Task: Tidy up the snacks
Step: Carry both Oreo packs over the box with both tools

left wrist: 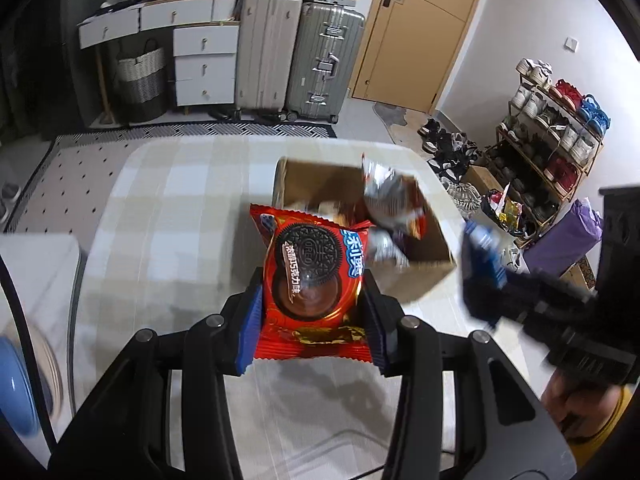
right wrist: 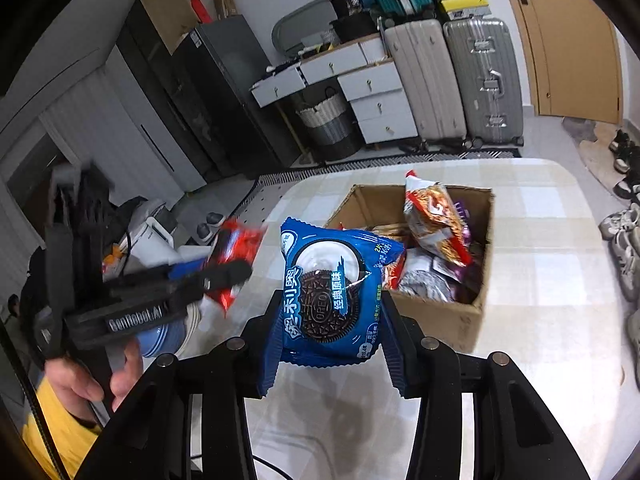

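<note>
My left gripper [left wrist: 314,316] is shut on a red Oreo packet [left wrist: 312,280] and holds it above the table, just short of the cardboard box [left wrist: 432,268]. My right gripper [right wrist: 328,320] is shut on a blue Oreo packet [right wrist: 332,296], also held above the table beside the box [right wrist: 460,320]. The box is open and holds several snack bags; one silver-red bag [right wrist: 432,220] sticks up out of it. The right gripper shows blurred at the right of the left wrist view [left wrist: 484,252]. The left gripper with its red packet [right wrist: 236,256] shows at the left of the right wrist view.
The table [left wrist: 160,208] has a pale checked cloth. A blue bowl [left wrist: 16,388] sits at its left edge. Suitcases [left wrist: 296,56], white drawers [left wrist: 204,64] and a basket stand behind; a shoe rack [left wrist: 552,136] is at the right.
</note>
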A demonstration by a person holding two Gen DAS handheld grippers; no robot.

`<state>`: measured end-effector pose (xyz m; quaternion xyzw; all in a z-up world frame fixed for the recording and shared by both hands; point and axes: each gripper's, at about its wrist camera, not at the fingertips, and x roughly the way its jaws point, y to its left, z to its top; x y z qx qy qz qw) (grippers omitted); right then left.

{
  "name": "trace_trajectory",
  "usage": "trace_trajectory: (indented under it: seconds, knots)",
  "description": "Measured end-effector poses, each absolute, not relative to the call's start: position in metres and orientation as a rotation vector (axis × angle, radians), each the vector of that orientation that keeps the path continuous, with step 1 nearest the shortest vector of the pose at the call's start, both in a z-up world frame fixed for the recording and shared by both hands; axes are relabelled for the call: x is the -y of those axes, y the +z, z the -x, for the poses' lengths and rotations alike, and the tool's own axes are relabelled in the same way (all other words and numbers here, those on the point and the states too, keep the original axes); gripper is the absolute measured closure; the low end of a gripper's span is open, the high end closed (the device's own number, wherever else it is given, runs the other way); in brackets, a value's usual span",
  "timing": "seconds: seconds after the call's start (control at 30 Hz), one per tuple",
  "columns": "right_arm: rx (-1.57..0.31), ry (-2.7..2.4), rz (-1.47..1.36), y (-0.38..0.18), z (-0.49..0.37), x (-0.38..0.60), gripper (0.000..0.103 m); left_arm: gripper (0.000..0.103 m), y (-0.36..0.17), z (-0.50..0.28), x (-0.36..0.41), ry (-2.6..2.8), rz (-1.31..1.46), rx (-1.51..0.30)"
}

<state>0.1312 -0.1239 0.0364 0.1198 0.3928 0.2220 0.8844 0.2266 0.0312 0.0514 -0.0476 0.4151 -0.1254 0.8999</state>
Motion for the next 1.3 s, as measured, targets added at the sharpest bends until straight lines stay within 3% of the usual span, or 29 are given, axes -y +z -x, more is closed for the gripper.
trace_trajectory:
  seconds: [0.23,0.53,1.3]
  knots:
    - [-0.858,0.459,-0.185,0.011,-0.179,0.107,0.059,0.062,0.059,-0.316,-0.018,-0.286,0.113,-0.896]
    - [-0.846,0.467,-0.169,-0.009,-0.212,0.101,0.059,0.062,0.026,-0.397,-0.006,-0.298,0.131,-0.959]
    - [-0.851,0.422,-0.052,-0.042,-0.24,0.098,0.059,0.062,-0.048,-0.462,0.05,-0.387,0.061,-1.059]
